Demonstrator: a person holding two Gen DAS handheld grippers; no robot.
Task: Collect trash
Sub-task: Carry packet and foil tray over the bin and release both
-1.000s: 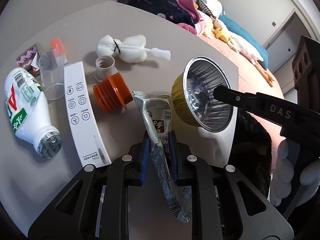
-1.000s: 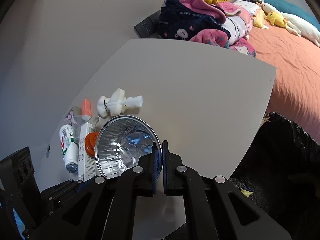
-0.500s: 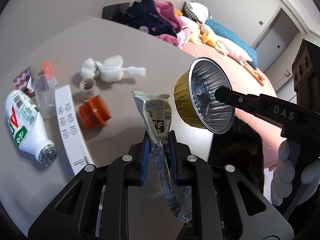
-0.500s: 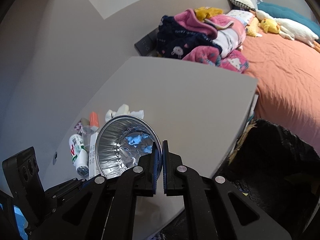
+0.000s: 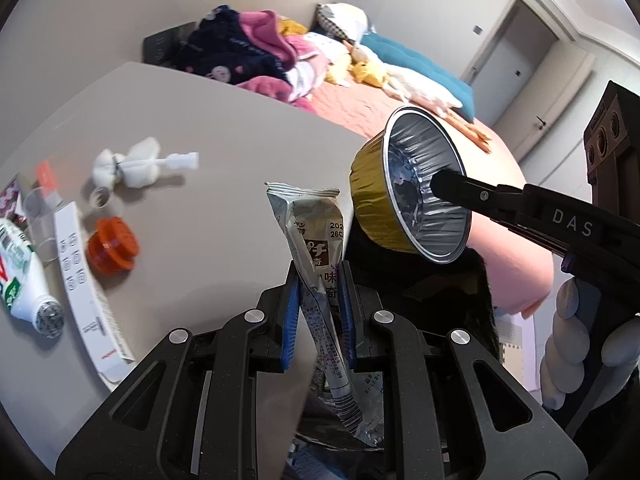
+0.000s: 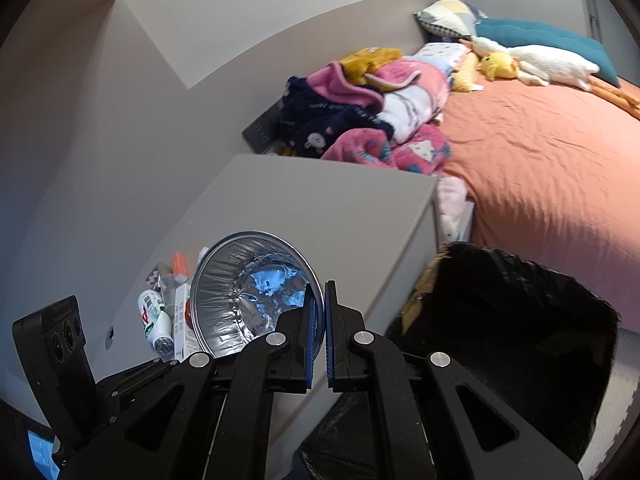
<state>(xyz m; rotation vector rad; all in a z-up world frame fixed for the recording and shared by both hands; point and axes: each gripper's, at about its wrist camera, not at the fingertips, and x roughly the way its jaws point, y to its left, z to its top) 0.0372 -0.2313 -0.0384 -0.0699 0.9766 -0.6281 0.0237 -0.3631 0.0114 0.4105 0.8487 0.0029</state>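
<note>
Trash in hand: a silver snack wrapper (image 5: 316, 248) and a gold-sided foil cup (image 5: 408, 184), both lifted clear of the surface (image 5: 224, 148).
Change: a second ago I had both pieces low over the surface; now they ride higher and nearer its edge, with the black trash bag (image 6: 508, 320) showing below and to the right.
Meaning: I judge pickup done for these two; carry and drop remain.
Left gripper (image 5: 318, 312): fingers clenched on the wrapper's middle, its sealed top standing up past the tips and its tail hanging back toward the camera.
Right gripper (image 6: 318, 336): fingers pinched tight on the cup's rim, one inside and one outside, the cup's mouth turned toward my right camera.
Left behind: white plastic bottle (image 5: 20, 276), orange cap (image 5: 112, 250), long white box (image 5: 88, 292), tied white wad (image 5: 128, 160).
</note>
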